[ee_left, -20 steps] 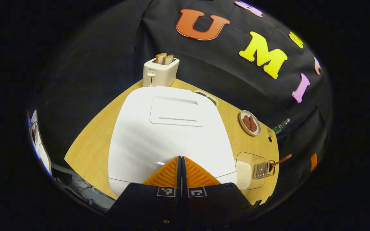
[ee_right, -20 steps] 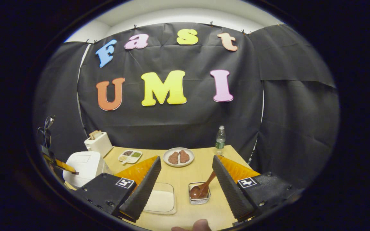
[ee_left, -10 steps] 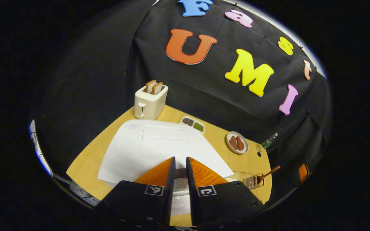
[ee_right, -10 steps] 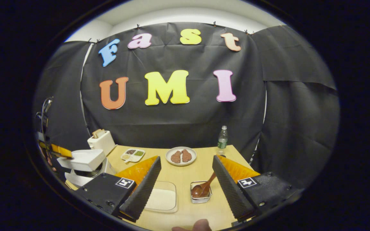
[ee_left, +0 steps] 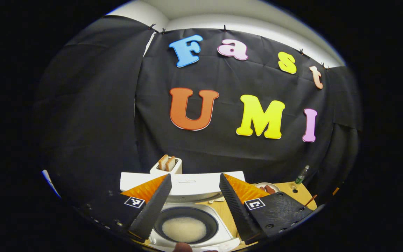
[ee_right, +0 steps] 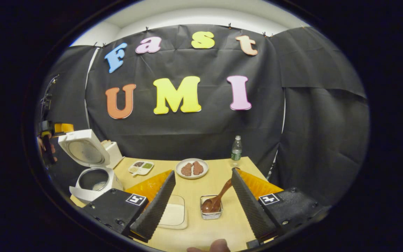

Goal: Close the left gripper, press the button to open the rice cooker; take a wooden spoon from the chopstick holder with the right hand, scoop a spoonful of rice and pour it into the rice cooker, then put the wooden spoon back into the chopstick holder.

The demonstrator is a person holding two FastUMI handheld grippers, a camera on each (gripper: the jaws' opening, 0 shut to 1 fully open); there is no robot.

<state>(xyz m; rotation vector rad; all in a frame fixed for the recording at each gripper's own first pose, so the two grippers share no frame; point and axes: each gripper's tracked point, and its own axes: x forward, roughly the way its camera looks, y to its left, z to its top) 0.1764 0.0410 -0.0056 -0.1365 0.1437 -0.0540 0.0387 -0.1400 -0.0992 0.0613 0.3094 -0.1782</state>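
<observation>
I have the left gripper (ee_left: 194, 182) with its fingers spread wide and holding nothing, hanging over the rice cooker (ee_left: 191, 229), whose lid (ee_left: 184, 182) stands raised behind the pot. Between my 2 left fingers I look straight down into the dark pot, which has a pale patch at its bottom. Behind the lid sits a toaster (ee_left: 166, 167) with 2 slices of bread in it. My right gripper (ee_right: 203, 178) is also wide open and empty, held above the wooden table (ee_right: 219, 224). Between its fingers the wooden spoon (ee_right: 215, 201) leans in the wire chopstick holder (ee_right: 211, 212), bowl down, handle tilted up to the right. Just left of the holder lies a clear tray of rice (ee_right: 173, 215). Farther back are a plate (ee_right: 191, 168) with 2 brown pieces, a small divided dish (ee_right: 140, 167) and a water bottle (ee_right: 236, 149). In the right gripper view the rice cooker (ee_right: 94, 180) stands open at the table's left edge.
</observation>
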